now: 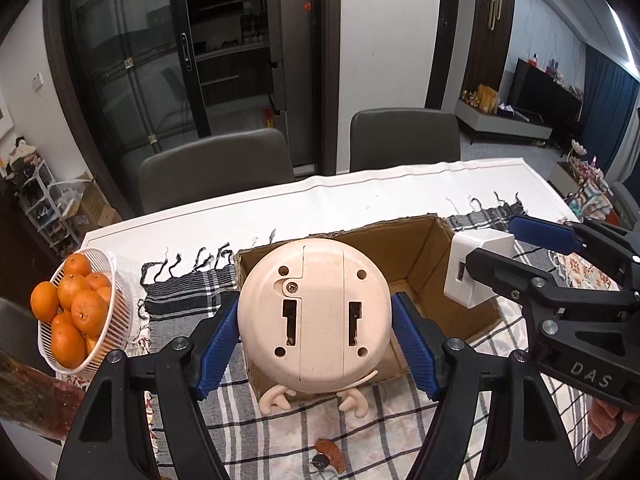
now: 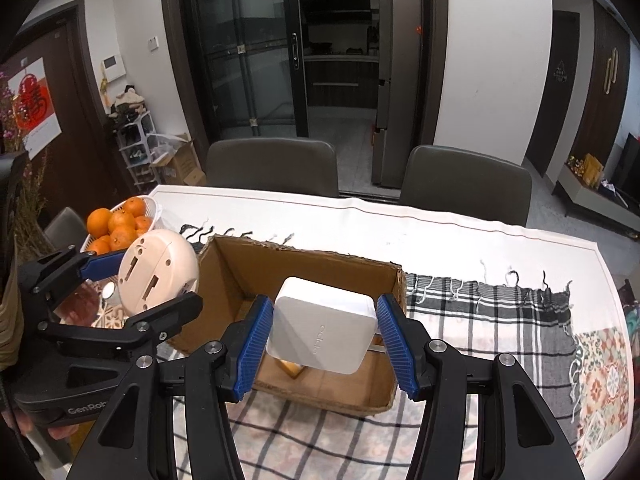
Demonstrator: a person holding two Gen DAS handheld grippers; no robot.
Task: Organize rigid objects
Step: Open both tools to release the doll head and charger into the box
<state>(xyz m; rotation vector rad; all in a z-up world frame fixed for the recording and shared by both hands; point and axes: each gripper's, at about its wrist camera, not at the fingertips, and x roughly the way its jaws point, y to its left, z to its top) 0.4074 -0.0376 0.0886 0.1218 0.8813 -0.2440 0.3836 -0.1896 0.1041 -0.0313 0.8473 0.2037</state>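
Two grips loaded on my end: left gripper (image 1: 316, 344) has its jaws pinching a round pink toy (image 1: 314, 316), underside toward the camera, and right gripper (image 2: 326, 344) clamps a white charger (image 2: 322, 326). I see both held over the open cardboard box (image 2: 304, 272) on the checked cloth (image 2: 480, 320). Further left sits a basket (image 1: 120, 320) of oranges (image 1: 76, 312), chairs (image 2: 272, 168) beyond the table.

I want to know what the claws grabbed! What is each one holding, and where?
The left gripper holds a round pink clock by its sides. The right gripper holds a white charger by its sides.
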